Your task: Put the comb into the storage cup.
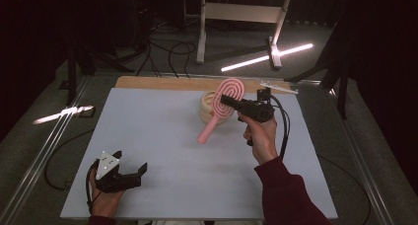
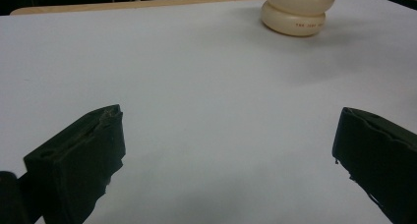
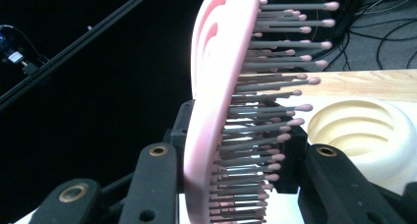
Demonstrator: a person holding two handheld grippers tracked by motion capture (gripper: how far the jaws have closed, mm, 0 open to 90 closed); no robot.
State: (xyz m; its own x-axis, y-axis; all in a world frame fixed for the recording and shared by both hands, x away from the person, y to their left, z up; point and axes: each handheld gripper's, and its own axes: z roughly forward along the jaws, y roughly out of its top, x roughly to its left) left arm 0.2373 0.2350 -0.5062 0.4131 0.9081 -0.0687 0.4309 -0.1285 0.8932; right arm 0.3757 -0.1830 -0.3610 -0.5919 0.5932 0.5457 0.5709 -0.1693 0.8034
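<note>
While red print on the cream holder (image 2: 297, 15) blurs, right tool (image 1: 227, 101) clamps the pink hairbrush (image 1: 220, 106); left tool (image 1: 131, 171) gapes empty.

The table (image 1: 162, 136) is lit evenly from above, while the surroundings are left dark. Glare is thrown by 2 bright floor strips (image 1: 268, 57). Soft blur is seen throughout.

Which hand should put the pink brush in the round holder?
Right. The right gripper already clamps the pink brush just above the cream holder; the left gripper sits open at the table's near edge.
</note>
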